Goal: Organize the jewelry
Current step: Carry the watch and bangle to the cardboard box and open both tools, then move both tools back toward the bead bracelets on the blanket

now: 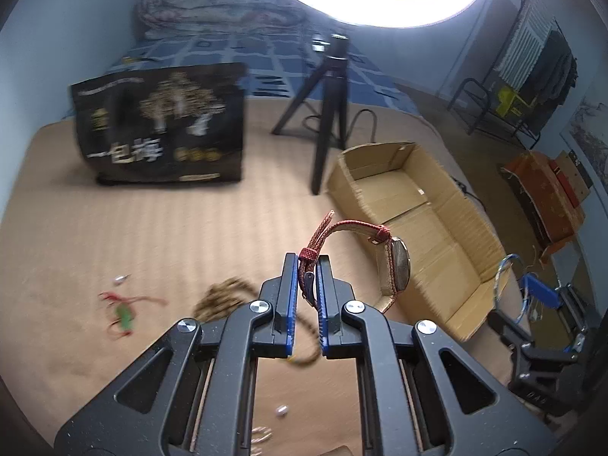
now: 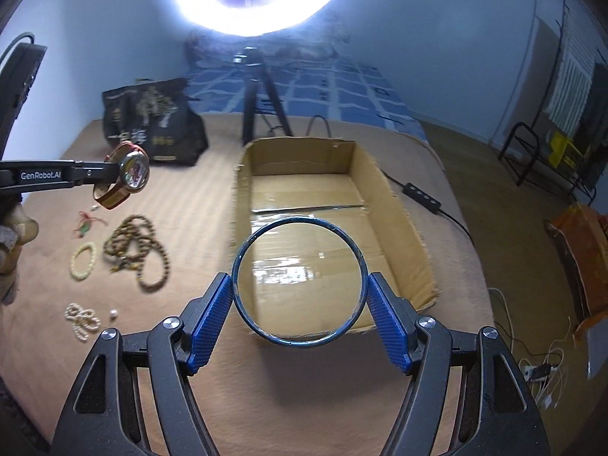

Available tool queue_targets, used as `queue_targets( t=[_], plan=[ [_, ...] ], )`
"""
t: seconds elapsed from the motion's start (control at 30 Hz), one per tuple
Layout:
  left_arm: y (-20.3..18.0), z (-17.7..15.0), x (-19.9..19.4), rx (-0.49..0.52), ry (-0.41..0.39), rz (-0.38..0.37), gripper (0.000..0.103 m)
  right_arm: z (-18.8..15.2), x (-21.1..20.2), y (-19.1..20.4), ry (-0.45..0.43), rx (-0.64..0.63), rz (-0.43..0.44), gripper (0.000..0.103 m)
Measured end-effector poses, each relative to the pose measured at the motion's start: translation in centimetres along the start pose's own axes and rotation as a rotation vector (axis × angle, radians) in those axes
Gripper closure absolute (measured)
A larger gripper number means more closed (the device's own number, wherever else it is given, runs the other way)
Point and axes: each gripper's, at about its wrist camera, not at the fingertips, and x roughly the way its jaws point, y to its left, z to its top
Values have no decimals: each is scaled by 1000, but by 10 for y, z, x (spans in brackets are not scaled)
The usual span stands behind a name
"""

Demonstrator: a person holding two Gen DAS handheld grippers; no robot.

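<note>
The right gripper (image 2: 299,304) pinches a blue bangle (image 2: 299,282) between wide-set jaws, the cardboard box (image 2: 395,205) lying just ahead and below. The left gripper (image 1: 307,288), jaws nearly shut on a watch (image 1: 397,266) strap, has the box ahead to its right.

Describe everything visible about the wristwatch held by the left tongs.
The wristwatch has a round, gold-coloured case, a colourful dial, and a red woven strap with a tan lining. The left tongs are shut on the strap near its red keeper loop, so the watch hangs in the air, touching nothing else. It is tilted on edge, beside the open cardboard box and above the tan surface. Its dial details are too small to read.
</note>
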Motion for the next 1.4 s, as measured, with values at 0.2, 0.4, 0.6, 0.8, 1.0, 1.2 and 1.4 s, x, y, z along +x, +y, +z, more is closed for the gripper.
queue_targets(
  t=[0.2,0.4,0.6,0.8,1.0,1.2,1.4],
  plan=[
    [-37,17,31,47,3,-21,96,5,23,-24,19,50,-12,31],
    [-60,31,62,67,20,-33,95,6,42,-37,31,80,-9,31],
    [-77,37,83,96,39,-53,89,4,51,-47,31,109,5,31],
    [-81,36,81,94,31,-52,53,5,50,-49,17,112,-31,23],
    [-75,36,66,92,11,-43,53,5,44,-46,12,107,-25,23],
    [-71,33,42,105,-19,-29,53,7,29,-40,-8,96,-33,23],
    [-60,28,4,107,-51,-14,53,10,4,-29,-44,91,-36,23]
  ],
)
